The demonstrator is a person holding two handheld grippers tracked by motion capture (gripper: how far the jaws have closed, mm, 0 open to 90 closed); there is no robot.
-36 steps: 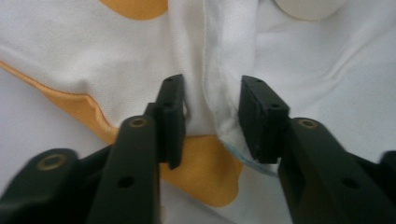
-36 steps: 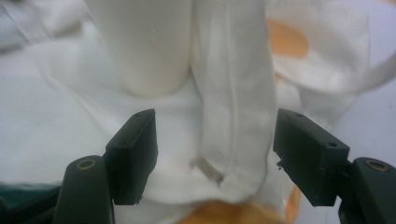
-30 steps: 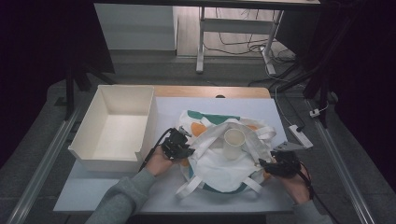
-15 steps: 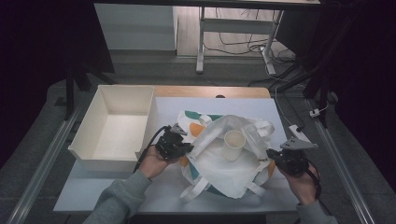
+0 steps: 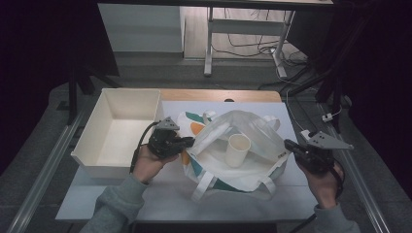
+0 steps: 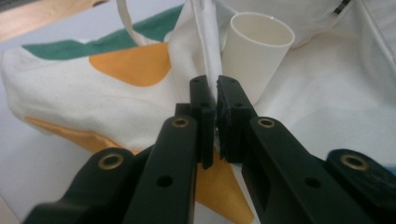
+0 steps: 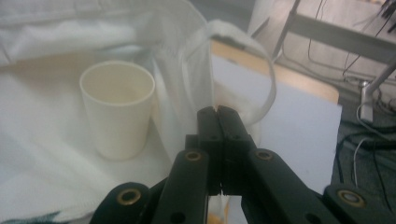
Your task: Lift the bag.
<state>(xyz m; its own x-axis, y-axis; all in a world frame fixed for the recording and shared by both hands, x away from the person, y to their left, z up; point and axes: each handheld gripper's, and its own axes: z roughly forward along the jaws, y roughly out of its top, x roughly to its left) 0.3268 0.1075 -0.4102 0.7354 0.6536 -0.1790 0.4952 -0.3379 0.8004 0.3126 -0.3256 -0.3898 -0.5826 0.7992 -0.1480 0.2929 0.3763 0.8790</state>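
Observation:
A white cloth bag with green and orange patches lies on the table with its mouth held wide. A white paper cup stands upright inside it. My left gripper is shut on the bag's left rim, and the fabric is pinched between its jaws just in front of the cup. My right gripper is shut on the right rim. In the right gripper view its jaws clamp a fold of cloth beside the cup, under a handle loop.
An open white box stands on the table's left side, close to my left hand. The pale tabletop shows in front of the bag, with a wooden strip at its far edge. Table legs and cables lie on the floor beyond.
Both hands have risen, lifting the bag's two rims off the table. The bag's mouth has spread wider around the cup.

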